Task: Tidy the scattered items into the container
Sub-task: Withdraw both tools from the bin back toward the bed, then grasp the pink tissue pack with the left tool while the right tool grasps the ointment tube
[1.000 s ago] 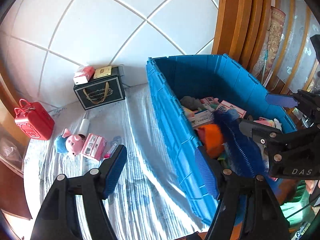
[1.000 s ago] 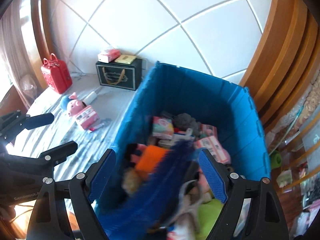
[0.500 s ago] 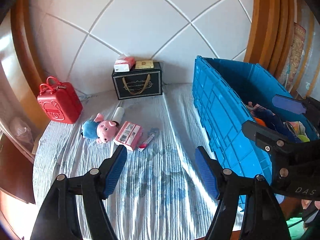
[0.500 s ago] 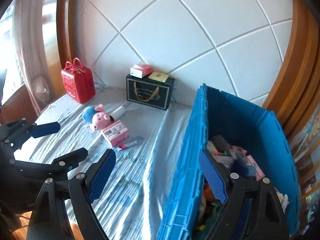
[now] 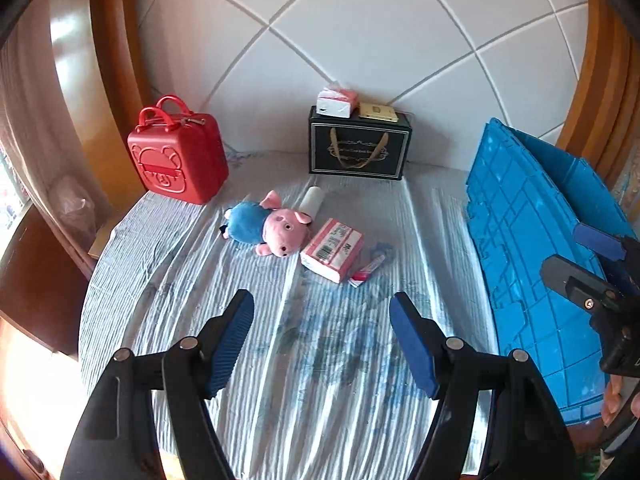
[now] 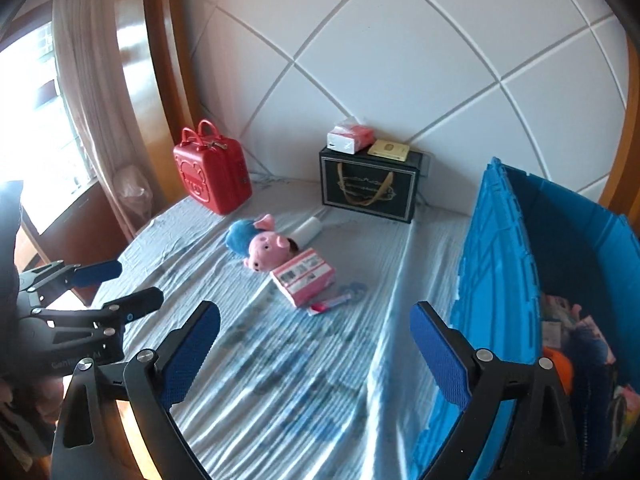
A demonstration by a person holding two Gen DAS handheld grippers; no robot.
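A pink pig plush in blue (image 5: 266, 229) (image 6: 260, 245), a pink box (image 5: 333, 249) (image 6: 303, 277), a small pink tube (image 5: 366, 271) (image 6: 330, 305) and a white roller (image 5: 311, 199) (image 6: 307, 227) lie together on the striped bed sheet. The blue crate (image 5: 528, 248) (image 6: 500, 272) stands at the right with several items inside. My left gripper (image 5: 322, 316) is open and empty, above the sheet short of the items. My right gripper (image 6: 316, 328) is open and empty, beside the crate wall.
A red case (image 5: 178, 160) (image 6: 212, 176) stands at the back left. A black gift bag (image 5: 360, 148) (image 6: 370, 186) with a tissue pack and a gold box on top stands against the white padded headboard (image 5: 360, 40). Wooden frame at both sides.
Both grippers have swung left, away from the crate and toward the items on the sheet. The right gripper came out from over the crate, empty. Both stayed open.
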